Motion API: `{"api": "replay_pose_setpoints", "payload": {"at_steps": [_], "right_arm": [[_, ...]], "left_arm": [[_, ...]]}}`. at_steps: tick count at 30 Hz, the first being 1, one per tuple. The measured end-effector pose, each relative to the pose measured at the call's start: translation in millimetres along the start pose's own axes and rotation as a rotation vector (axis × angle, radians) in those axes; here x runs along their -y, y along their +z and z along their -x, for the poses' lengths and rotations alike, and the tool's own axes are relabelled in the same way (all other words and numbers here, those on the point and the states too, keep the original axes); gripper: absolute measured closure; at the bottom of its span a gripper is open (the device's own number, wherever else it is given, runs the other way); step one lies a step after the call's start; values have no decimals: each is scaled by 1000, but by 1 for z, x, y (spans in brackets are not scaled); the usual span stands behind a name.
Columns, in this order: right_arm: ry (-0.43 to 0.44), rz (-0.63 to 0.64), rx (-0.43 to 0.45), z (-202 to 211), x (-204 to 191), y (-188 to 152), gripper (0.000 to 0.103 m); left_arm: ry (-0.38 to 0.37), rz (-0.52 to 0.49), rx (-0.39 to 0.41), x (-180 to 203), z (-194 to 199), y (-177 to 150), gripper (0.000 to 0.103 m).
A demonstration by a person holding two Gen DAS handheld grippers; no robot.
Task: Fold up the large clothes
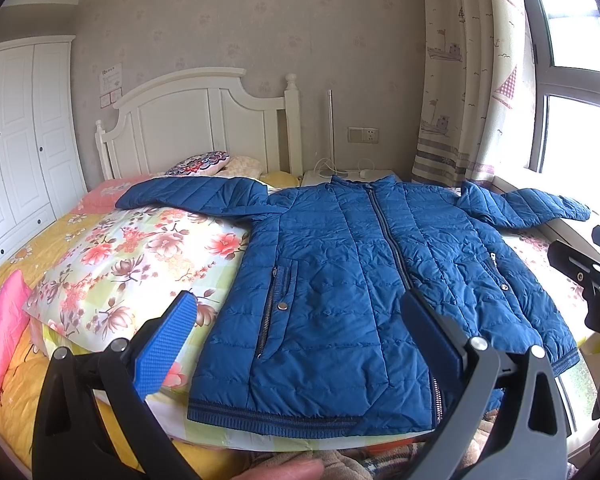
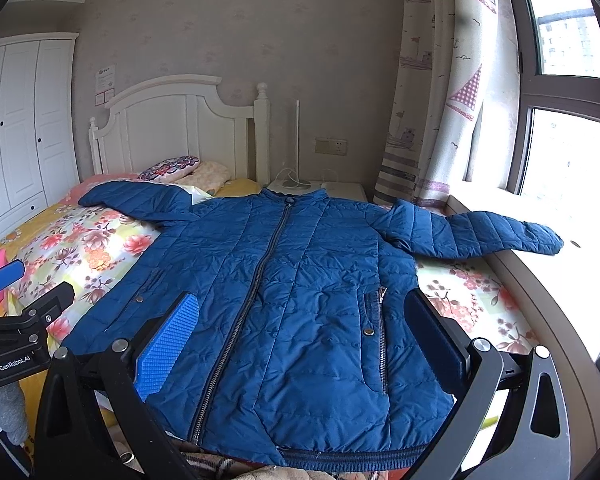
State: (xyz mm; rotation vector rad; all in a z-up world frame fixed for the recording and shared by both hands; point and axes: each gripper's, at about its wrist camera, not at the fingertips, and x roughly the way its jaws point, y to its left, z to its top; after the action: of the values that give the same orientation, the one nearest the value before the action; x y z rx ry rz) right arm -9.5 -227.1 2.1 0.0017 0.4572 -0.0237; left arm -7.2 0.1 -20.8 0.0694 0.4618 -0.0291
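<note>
Left tool [image 1: 300, 336] spread wide at lower frame, holding nothing; jacket [image 1: 364, 280] lies flat, zipped, mid-frame on the bed [image 1: 112, 256]. Right view: right tool [image 2: 300, 340] likewise released over the jacket [image 2: 300, 300], sleeves outstretched

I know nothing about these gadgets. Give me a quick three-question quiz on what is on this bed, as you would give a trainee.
1. True or false: the jacket is zipped shut.
2. Which way does the jacket lie? A front up, sleeves spread out; B folded in half; C bunched in a heap.
3. Fill in: the left gripper and the right gripper are both ____ and hold nothing.

Key:
1. True; the zipper is closed from hem to collar.
2. A; one sleeve reaches toward the window, and the other sleeve lies toward the headboard.
3. open.
</note>
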Motion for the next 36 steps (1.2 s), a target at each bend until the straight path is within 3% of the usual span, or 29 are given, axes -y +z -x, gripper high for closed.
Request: {"api": "replay_pose_setpoints", "payload": {"at_steps": [36], "right_arm": [[31,-14,-19,-3,4,-1,4]], "left_arm": [[3,2,-16,-1,-1,-9,2]]}}
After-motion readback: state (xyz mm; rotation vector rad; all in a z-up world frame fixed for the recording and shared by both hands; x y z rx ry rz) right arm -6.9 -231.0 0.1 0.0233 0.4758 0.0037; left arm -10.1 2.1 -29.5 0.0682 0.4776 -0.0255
